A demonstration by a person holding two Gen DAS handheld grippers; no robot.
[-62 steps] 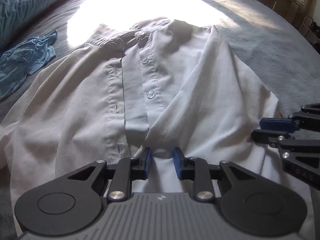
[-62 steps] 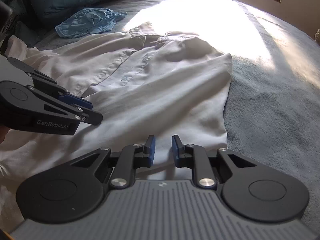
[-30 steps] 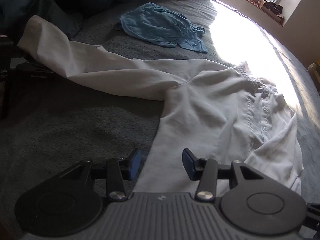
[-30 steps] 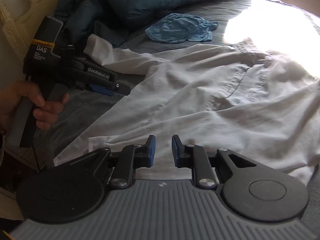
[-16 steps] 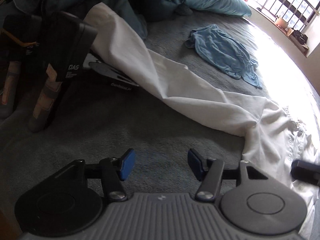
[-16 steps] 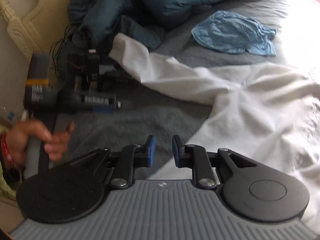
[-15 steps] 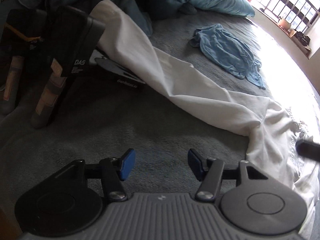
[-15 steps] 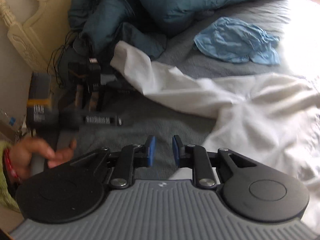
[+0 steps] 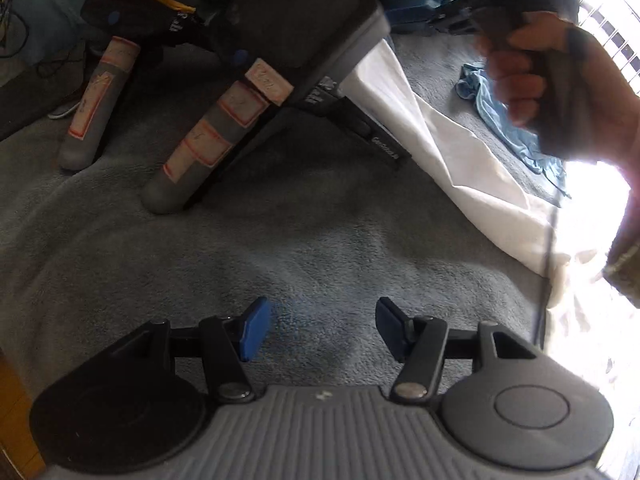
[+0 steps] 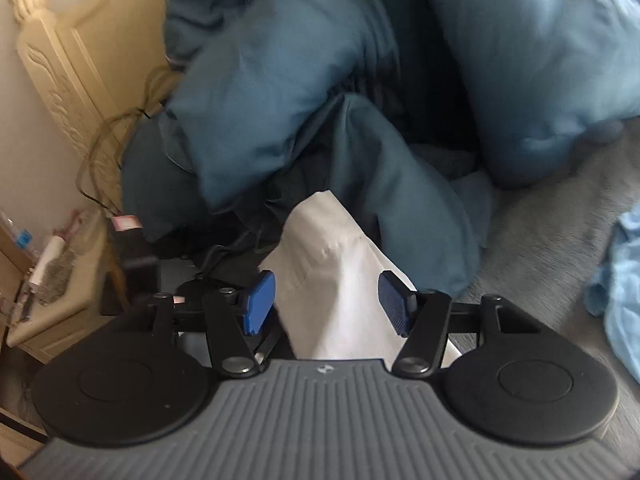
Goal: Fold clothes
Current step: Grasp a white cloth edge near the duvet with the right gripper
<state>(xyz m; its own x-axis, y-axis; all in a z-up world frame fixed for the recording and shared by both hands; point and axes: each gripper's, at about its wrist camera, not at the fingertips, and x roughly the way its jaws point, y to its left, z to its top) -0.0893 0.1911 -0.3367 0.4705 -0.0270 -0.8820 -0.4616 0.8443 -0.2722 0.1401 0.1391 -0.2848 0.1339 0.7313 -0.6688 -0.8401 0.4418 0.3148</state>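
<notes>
White sleeve (image 10: 340, 280) between opening right claw (image 10: 326, 306) | left claw (image 9: 318, 328) spread over blanket (image 9: 320, 240)

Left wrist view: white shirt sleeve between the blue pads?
No: only grey blanket lies between the open left gripper; white shirt sleeve lies beyond.

Spare gripper (image 9: 372, 136), upper centre of left wrist view: white lettering on its arm, starts "Gen", rest blurred. Taped labels on handles (image 9: 208, 144): scrawl, unreadable. Right wrist view: nothing legible.

spare grippers (image 9: 224, 92) ahead — blanket (image 9: 320, 240) clear
</notes>
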